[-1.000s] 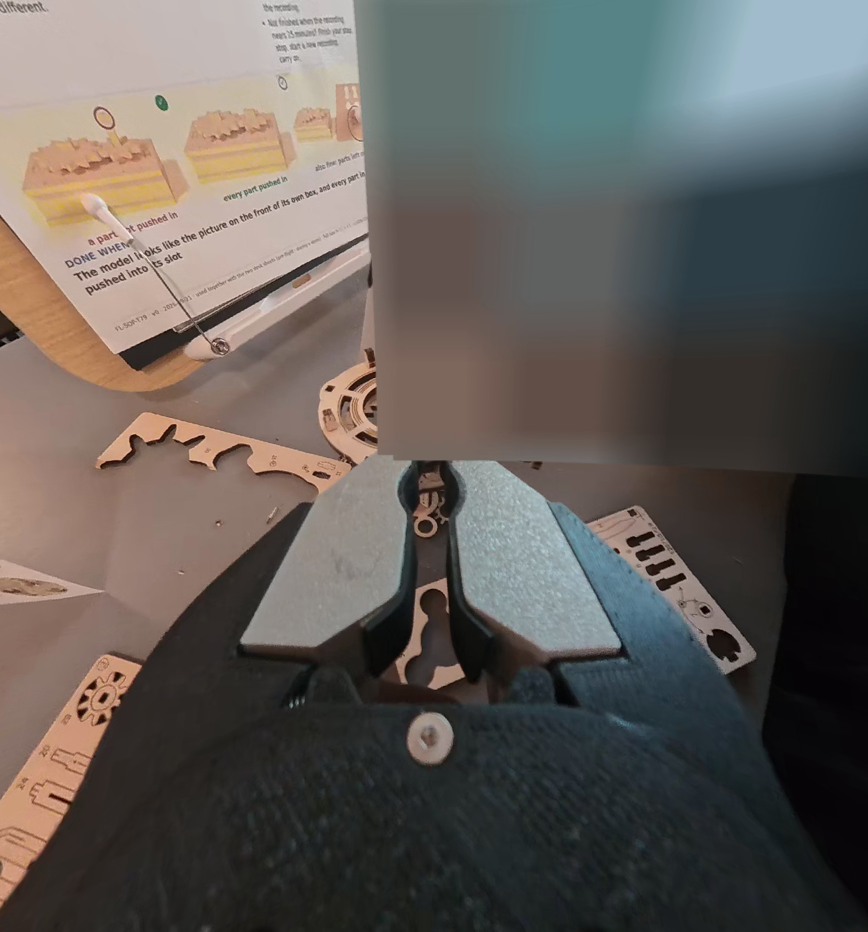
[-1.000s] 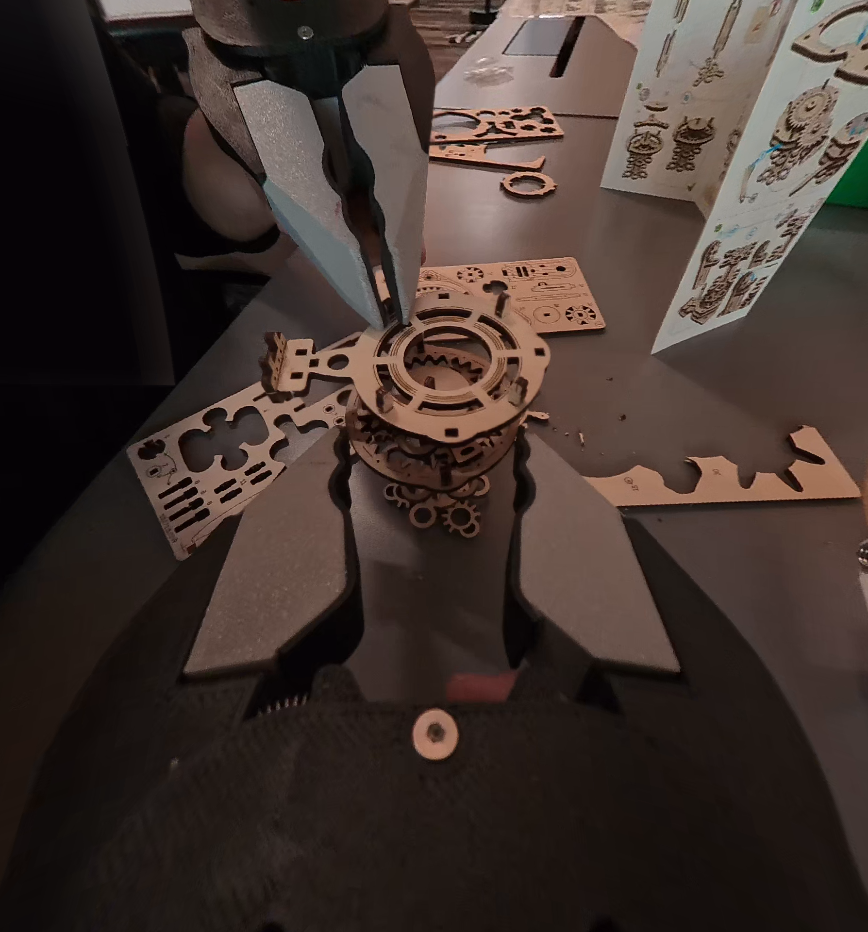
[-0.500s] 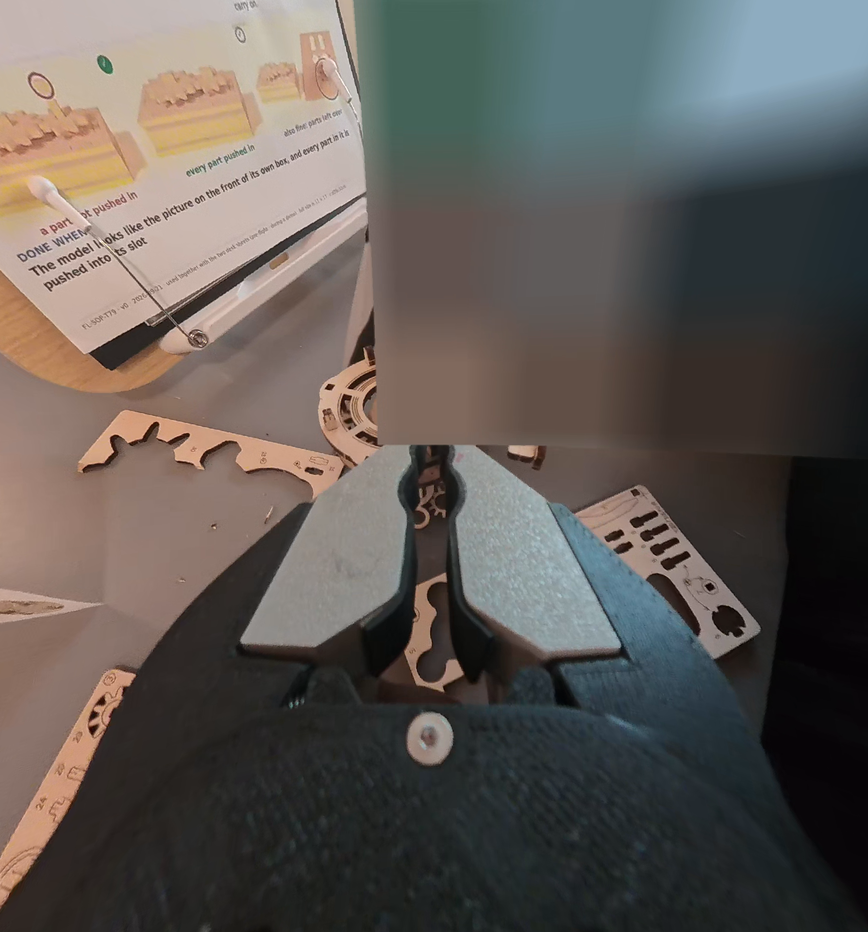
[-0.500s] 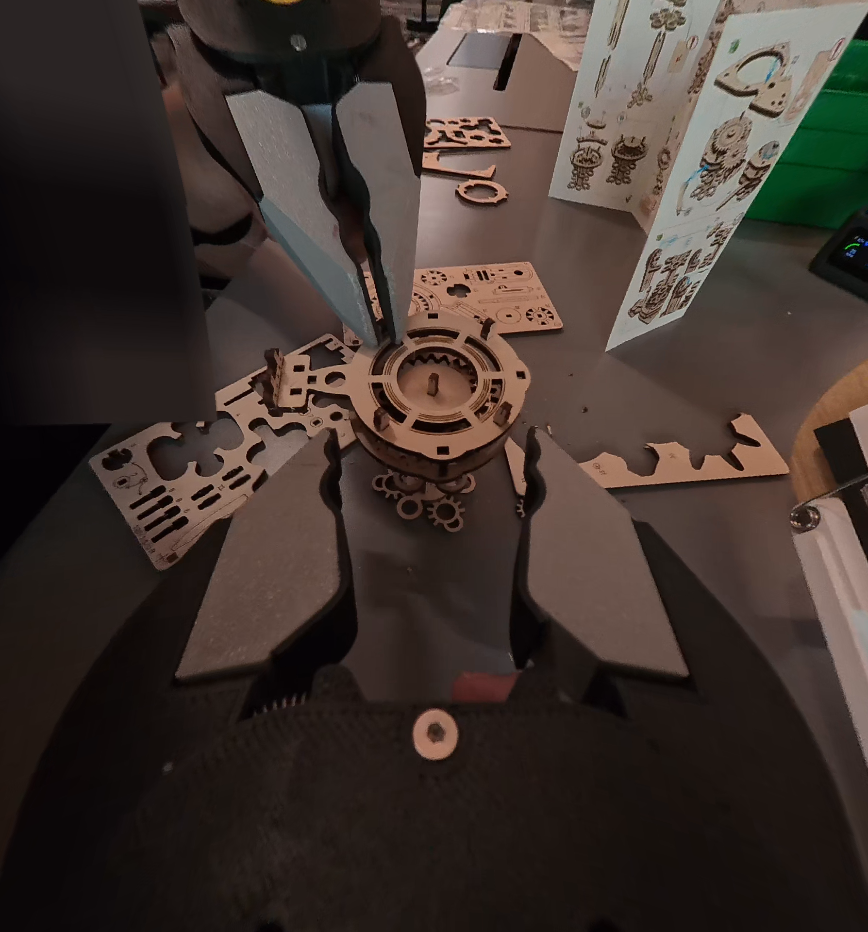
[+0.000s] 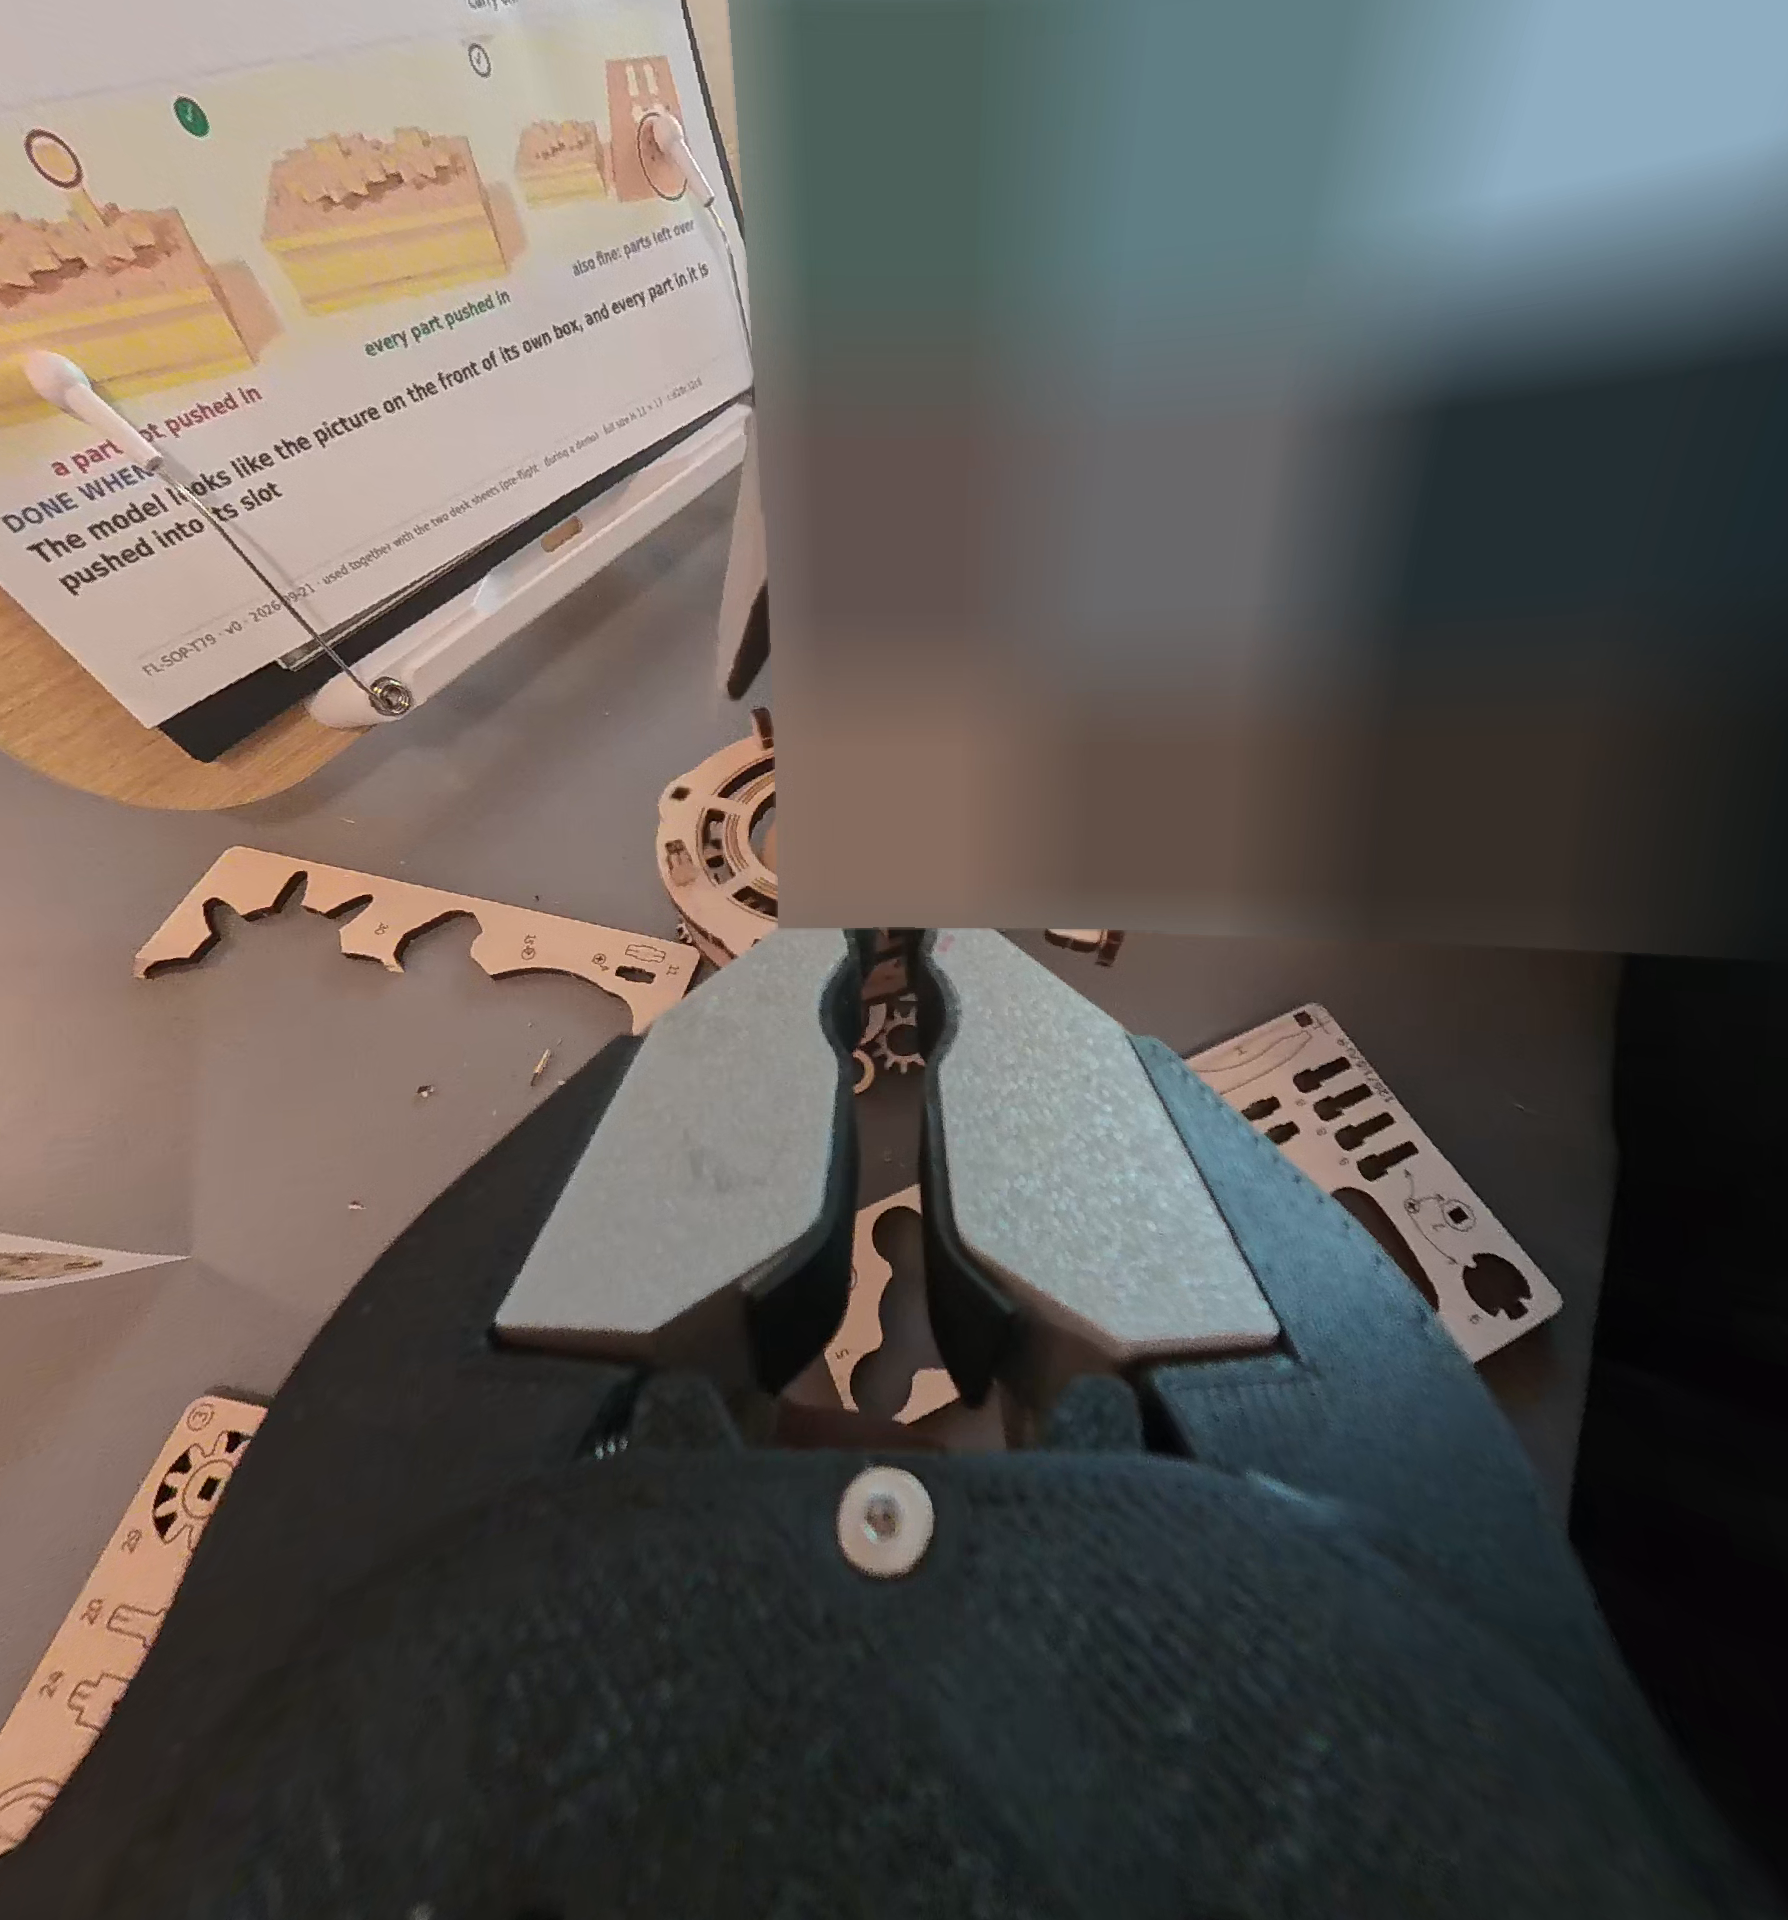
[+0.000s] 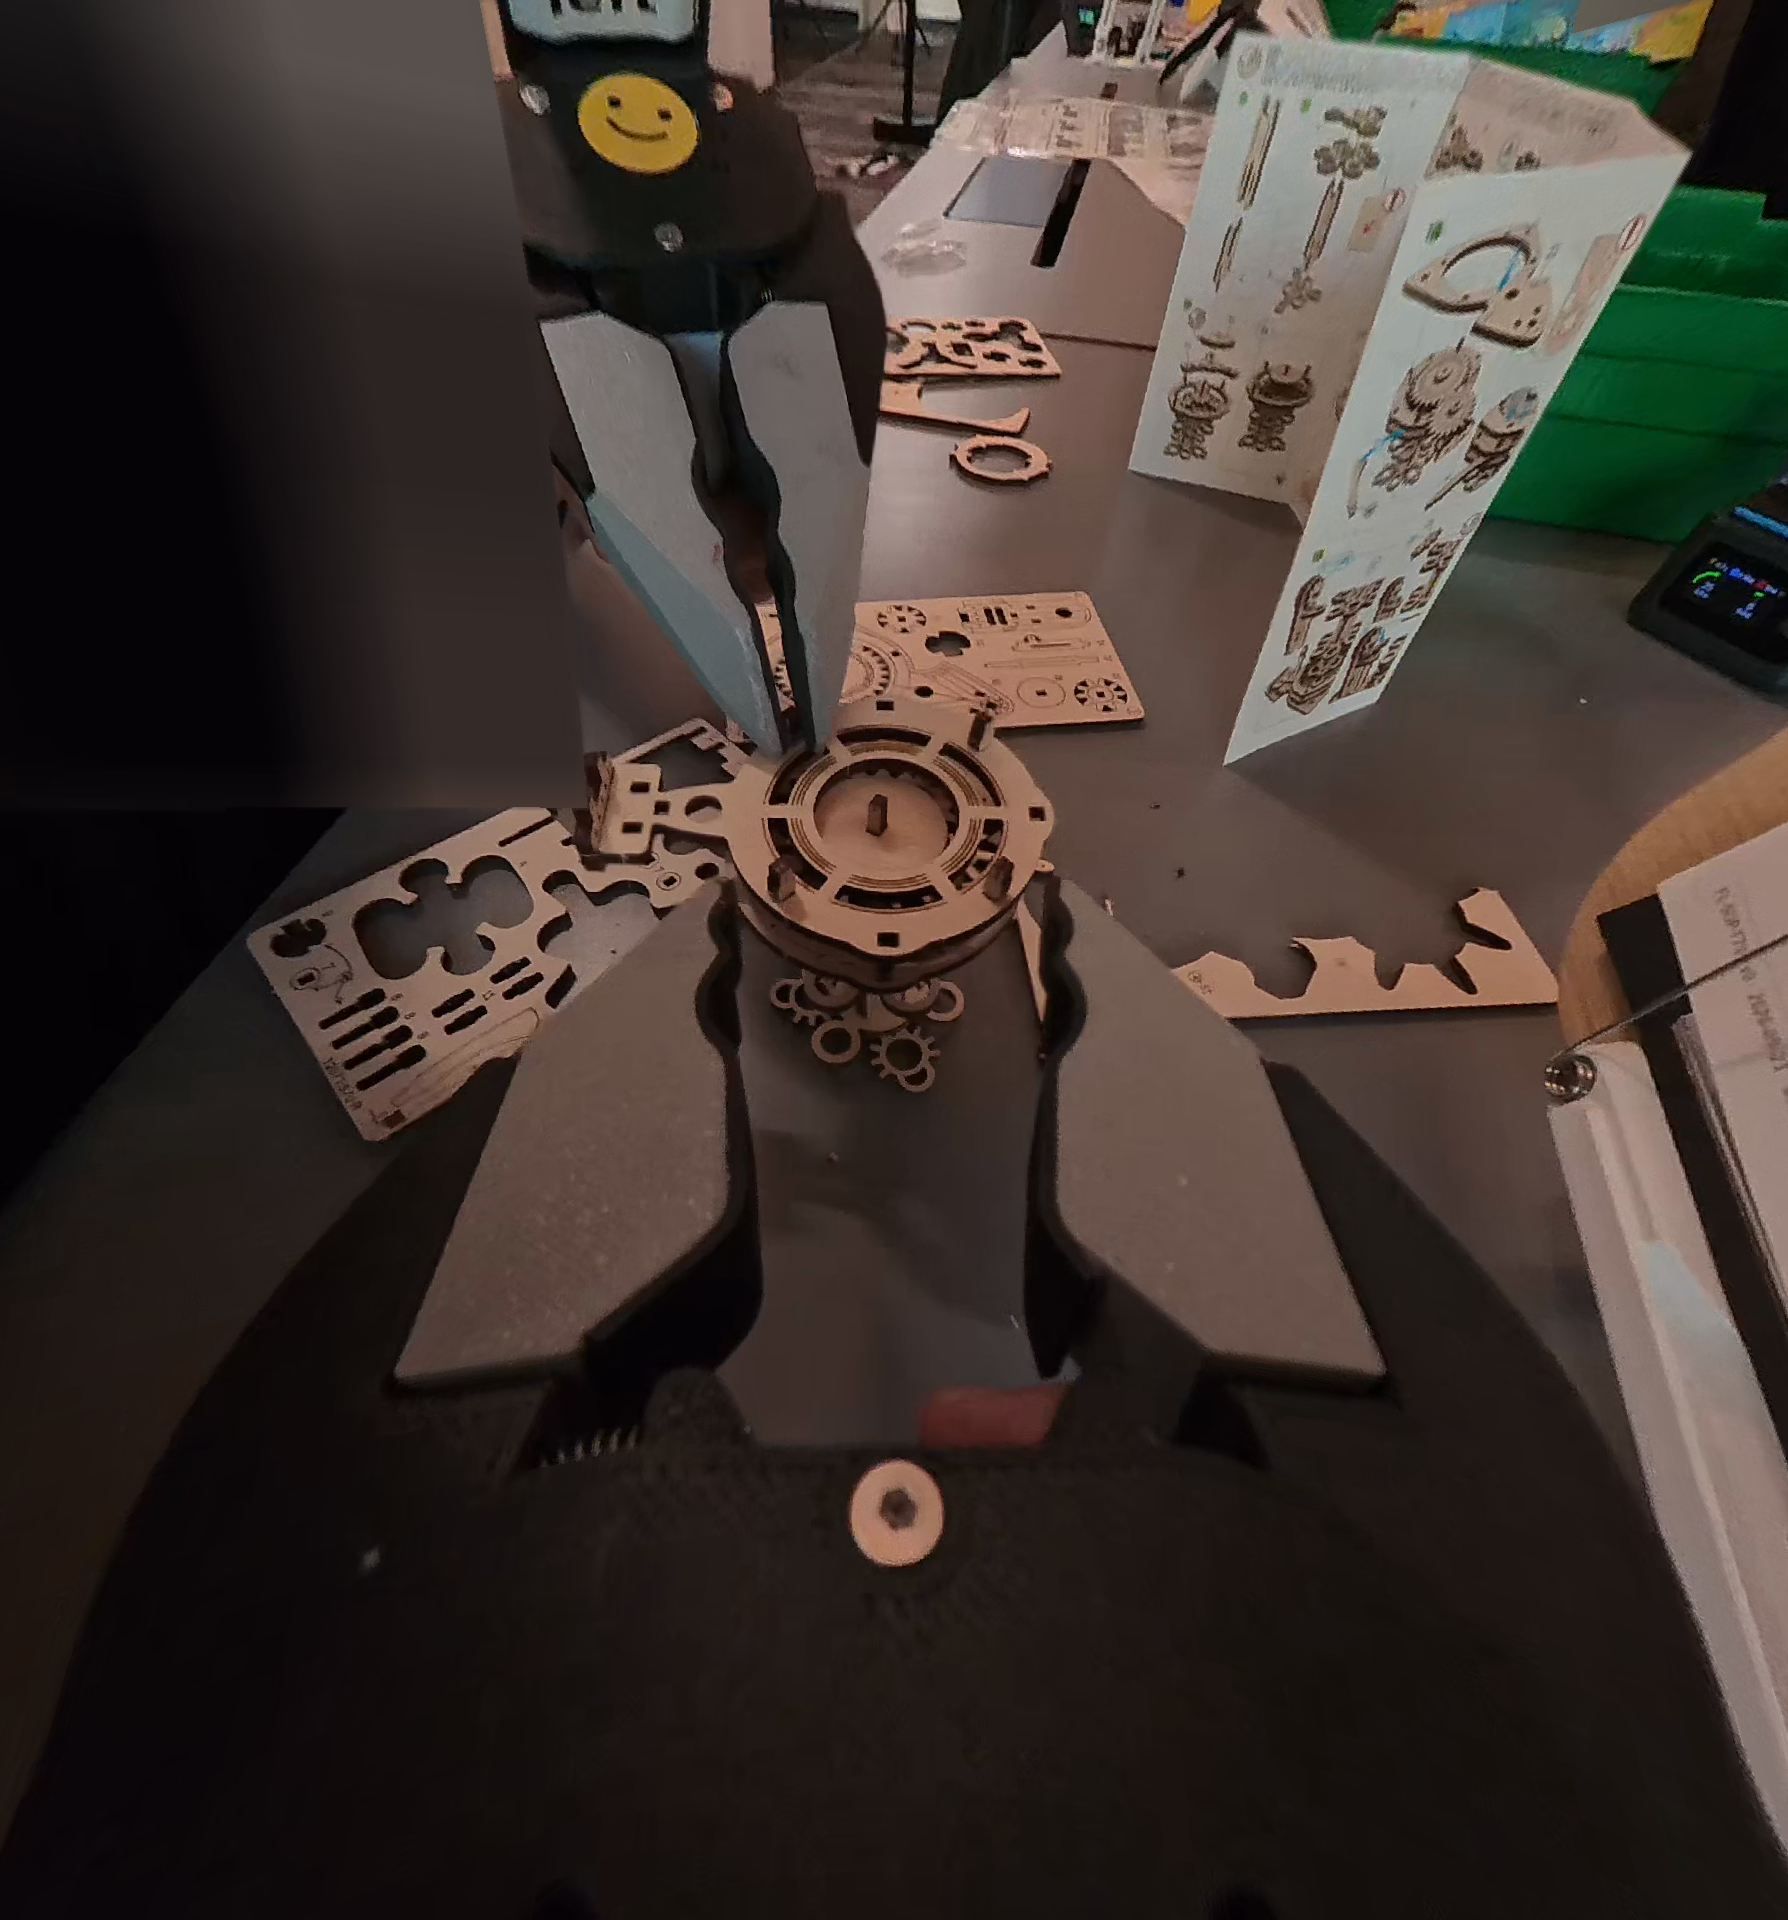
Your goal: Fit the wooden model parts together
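A round, layered wooden gear model (image 6: 890, 831) stands on the grey table, with small gears (image 6: 869, 1029) at its near foot and a slotted arm (image 6: 641, 805) sticking out to its left. My right gripper (image 6: 885, 914) is open, with one finger on each side of the model's near part and a small gap on the right. My left gripper (image 6: 794, 727) comes down from the far side. Its fingers are shut and its tips meet at the model's far left rim. In the left wrist view, that gripper (image 5: 892, 951) has its tips hidden by a blur patch, and only the model's edge (image 5: 713, 852) shows.
A punched-out sheet (image 6: 422, 987) lies to the left, another sheet (image 6: 1004, 655) lies behind the model, and a jagged strip (image 6: 1368, 977) lies to the right. A folded leaflet (image 6: 1389, 416) stands at the back right. A document stand (image 5: 298, 364), a small screen device (image 6: 1742, 613) and green crates (image 6: 1700, 364) border the table. The tips of one gripper are about 4 cm away from the tips of the other.
The model was tilted up between my right fingers and now sits flat on the table. My right gripper has drawn back and up. My left gripper has stayed shut at the rim.
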{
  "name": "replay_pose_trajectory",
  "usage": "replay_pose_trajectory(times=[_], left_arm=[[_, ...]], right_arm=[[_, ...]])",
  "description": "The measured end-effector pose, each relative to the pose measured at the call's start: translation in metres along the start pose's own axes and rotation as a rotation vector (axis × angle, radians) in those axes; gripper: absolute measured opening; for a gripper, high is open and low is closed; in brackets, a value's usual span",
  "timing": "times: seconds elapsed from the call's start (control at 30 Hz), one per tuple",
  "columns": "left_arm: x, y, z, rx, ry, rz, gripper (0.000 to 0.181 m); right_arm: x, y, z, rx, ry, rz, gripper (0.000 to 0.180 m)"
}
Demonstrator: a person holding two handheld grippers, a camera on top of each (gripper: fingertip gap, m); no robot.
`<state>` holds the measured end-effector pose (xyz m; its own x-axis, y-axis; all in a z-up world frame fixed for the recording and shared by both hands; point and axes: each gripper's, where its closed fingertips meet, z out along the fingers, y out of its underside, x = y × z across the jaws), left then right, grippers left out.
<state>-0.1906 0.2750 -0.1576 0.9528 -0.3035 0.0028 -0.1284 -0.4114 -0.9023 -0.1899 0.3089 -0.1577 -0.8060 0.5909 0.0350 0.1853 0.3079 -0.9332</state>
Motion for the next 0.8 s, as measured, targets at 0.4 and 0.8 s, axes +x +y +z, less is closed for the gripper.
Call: replay_pose_trajectory(times=[0.4, 0.8], left_arm=[[0.000, 0.002, 0.000, 0.005, 0.009, -0.006, 0.001], [0.000, 0.001, 0.001, 0.020, 0.011, -0.004, 0.000]], right_arm=[[-0.004, 0.003, -0.002, -0.058, -0.044, 0.045, 0.027], [-0.004, 0.005, -0.001, -0.073, -0.036, 0.034, 0.020]])
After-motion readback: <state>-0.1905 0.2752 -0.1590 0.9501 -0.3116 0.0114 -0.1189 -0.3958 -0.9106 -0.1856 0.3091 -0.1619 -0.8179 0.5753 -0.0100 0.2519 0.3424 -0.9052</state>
